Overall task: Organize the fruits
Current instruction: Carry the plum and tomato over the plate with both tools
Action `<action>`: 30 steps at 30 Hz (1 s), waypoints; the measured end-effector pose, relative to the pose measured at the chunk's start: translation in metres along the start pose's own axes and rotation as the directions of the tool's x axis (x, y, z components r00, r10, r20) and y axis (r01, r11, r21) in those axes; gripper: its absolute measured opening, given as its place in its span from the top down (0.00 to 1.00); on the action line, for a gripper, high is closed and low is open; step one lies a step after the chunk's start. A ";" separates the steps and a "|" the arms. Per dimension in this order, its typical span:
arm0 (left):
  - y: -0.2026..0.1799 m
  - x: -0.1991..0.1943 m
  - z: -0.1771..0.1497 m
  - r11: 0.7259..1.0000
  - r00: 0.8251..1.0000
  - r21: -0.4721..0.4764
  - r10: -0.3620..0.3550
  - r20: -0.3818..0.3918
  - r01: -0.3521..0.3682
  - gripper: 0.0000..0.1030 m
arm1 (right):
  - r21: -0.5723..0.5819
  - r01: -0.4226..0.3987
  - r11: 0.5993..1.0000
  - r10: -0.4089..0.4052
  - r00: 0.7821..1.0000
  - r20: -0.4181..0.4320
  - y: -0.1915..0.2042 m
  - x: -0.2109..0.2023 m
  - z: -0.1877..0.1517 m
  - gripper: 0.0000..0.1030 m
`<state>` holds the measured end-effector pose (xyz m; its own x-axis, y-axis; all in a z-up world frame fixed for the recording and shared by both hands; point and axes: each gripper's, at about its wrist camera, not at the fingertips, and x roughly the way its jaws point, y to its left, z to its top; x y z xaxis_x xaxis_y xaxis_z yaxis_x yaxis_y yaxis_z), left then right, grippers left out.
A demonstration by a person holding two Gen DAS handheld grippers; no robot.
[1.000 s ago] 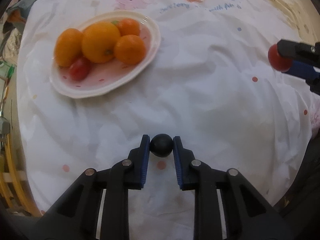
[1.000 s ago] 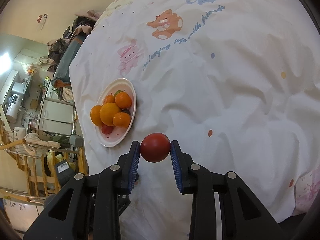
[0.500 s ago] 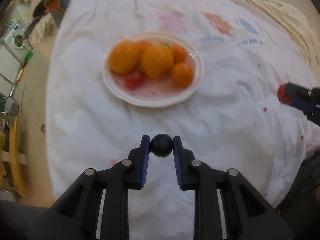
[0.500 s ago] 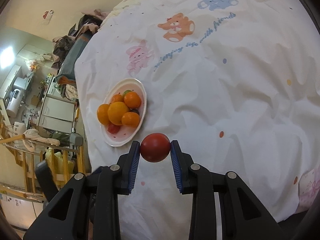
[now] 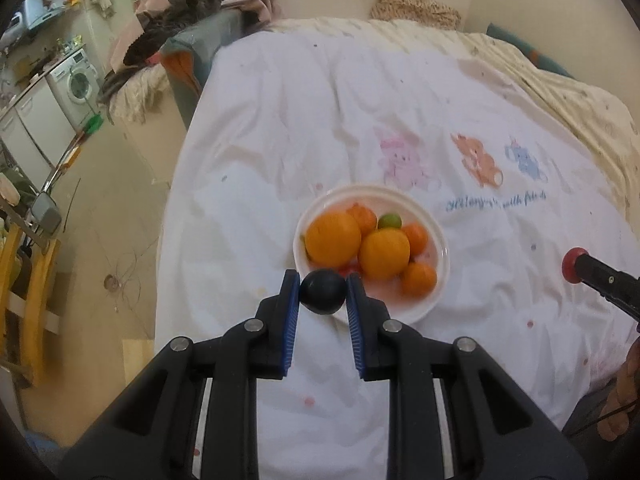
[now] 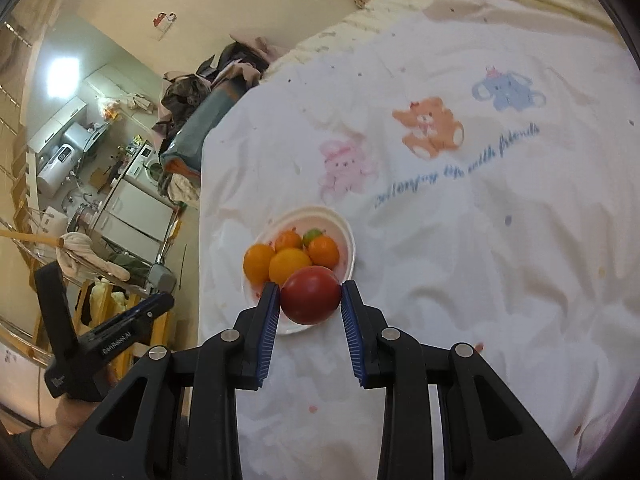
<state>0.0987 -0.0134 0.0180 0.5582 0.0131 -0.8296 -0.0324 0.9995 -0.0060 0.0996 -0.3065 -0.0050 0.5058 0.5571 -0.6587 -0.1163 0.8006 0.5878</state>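
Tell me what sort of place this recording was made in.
Most likely a small lived-in home, a bedroom open to a kitchen or laundry corner. A bed with a cartoon-print sheet fills the view, a washing machine stands beyond it, and piled clothes lie near the wall.

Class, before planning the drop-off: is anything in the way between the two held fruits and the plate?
Nothing visible stands between. The dark plum in the left gripper and the tomato in the right gripper face only bare sheet before the plate; its oranges leave little room.
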 end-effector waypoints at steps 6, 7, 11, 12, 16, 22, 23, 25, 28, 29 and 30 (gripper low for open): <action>-0.005 0.013 0.014 1.000 1.000 -0.010 -0.027 -0.005 0.027 0.81 | -0.019 0.002 1.000 -0.002 1.000 0.001 -0.003 0.014 0.017 0.68; -0.005 0.016 0.016 0.999 0.999 -0.018 -0.038 -0.015 0.038 0.81 | -0.029 0.004 1.000 -0.004 1.000 -0.004 -0.002 0.017 0.019 0.68; -0.010 0.033 0.017 0.998 0.997 -0.020 -0.058 -0.053 0.057 0.81 | -0.056 0.001 0.998 -0.002 1.000 -0.022 0.004 0.028 0.022 0.68; -0.012 0.037 0.017 0.998 0.997 -0.015 -0.057 -0.055 0.056 0.81 | -0.063 0.003 0.998 -0.005 1.000 -0.028 0.005 0.032 0.024 0.68; -0.013 0.054 0.014 0.998 0.995 -0.018 -0.061 -0.077 0.059 0.81 | -0.078 0.011 0.997 -0.015 0.999 -0.046 0.007 0.045 0.029 0.68; -0.009 0.072 0.006 0.996 0.991 -0.053 -0.081 -0.110 0.076 0.81 | -0.059 0.018 0.998 -0.022 0.997 -0.080 0.000 0.063 0.035 0.68; -0.009 0.073 0.005 0.996 0.991 -0.052 -0.077 -0.106 0.072 0.81 | -0.056 0.018 0.998 -0.023 0.996 -0.087 -0.001 0.068 0.037 0.68; -0.008 0.077 0.004 0.996 0.991 -0.053 -0.071 -0.110 0.066 0.81 | -0.056 0.019 0.998 -0.024 0.995 -0.096 -0.002 0.074 0.039 0.68; -0.003 0.086 0.002 0.997 0.989 -0.061 -0.061 -0.133 0.053 0.81 | -0.061 0.020 0.998 -0.027 0.993 -0.115 -0.002 0.086 0.042 0.68; -0.001 0.089 0.001 0.996 0.988 -0.071 -0.059 -0.144 0.049 0.81 | -0.065 0.019 0.998 -0.027 0.992 -0.124 -0.001 0.092 0.043 0.68; 0.001 0.091 0.000 0.996 0.986 -0.082 -0.059 -0.154 0.047 0.81 | -0.068 0.017 0.998 -0.026 0.991 -0.132 -0.001 0.096 0.043 0.68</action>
<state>0.1498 -0.0110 -0.0579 0.4244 -0.0509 -0.9040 -0.0737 0.9932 -0.0905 0.1853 -0.2627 -0.0485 0.3914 0.5604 -0.7299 -0.1657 0.8231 0.5431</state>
